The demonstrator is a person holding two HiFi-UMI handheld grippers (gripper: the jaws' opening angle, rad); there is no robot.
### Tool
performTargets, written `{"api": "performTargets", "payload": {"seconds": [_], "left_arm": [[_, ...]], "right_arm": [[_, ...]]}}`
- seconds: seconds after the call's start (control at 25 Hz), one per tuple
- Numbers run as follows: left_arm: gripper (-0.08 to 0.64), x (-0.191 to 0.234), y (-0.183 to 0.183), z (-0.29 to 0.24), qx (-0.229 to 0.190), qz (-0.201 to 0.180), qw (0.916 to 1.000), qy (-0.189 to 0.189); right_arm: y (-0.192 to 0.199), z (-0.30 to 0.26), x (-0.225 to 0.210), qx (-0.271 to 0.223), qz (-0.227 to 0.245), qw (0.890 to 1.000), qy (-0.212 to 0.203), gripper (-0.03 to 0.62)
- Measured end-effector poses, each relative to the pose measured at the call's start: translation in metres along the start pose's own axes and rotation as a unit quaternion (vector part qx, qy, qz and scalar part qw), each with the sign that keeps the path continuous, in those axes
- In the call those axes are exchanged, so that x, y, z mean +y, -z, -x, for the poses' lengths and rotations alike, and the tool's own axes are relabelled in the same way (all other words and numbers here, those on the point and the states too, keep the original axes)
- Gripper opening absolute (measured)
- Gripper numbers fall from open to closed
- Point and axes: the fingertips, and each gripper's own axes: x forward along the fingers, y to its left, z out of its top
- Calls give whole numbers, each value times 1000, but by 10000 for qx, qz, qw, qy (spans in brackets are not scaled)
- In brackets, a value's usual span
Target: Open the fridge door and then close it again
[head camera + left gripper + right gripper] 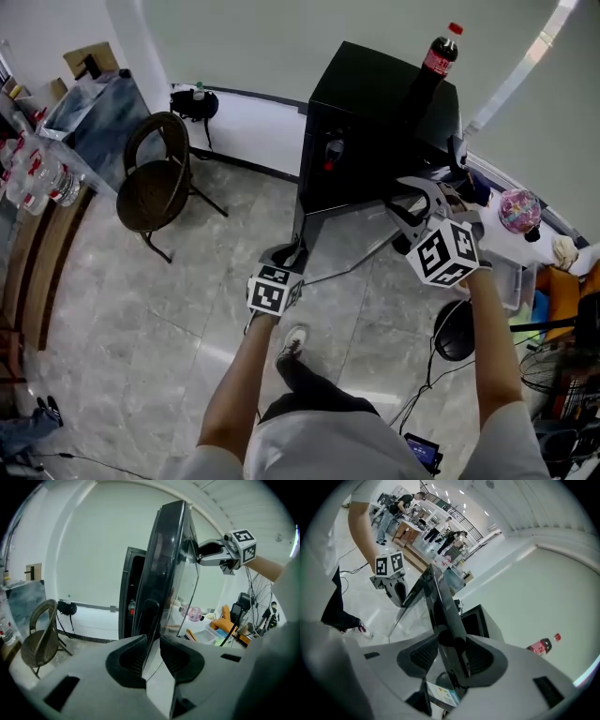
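Clamped by left gripper point(152, 641) fingers point(126, 660) low on fridge door point(164, 559) free edge; clamped by right gripper point(451, 644) fingers point(480, 656) at its top edge. Door swung open from black fridge point(375, 103), cola bottle point(439, 58) on top.

The fridge point(361, 141) stands against the back wall with a bottle point(433, 70) on its top, at the right rear corner. Its door point(164, 564) swings out towards the person, its edge between the jaws of the left gripper point(284, 255) low down and the right gripper point(412, 211) higher up. A chair point(155, 183) stands left of the fridge, with a bag point(194, 103) behind it by the wall.
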Motion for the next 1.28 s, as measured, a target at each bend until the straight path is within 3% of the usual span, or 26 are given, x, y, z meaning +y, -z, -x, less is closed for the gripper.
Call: {"api": "performTargets", "payload": {"seconds": [0.36, 0.88, 1.28], "left_arm": [[69, 39, -22, -21, 199, -150, 9993, 286], [75, 81, -54, -60, 368, -347, 9967, 628], [78, 106, -77, -93, 583, -528, 9905, 1130]], "right_arm": [[-1, -23, -16, 258, -78, 9995, 183, 172], [5, -47, -44, 137, -879, 9947, 517, 170], [12, -66, -63, 509, -1424, 9853, 794, 167]]}}
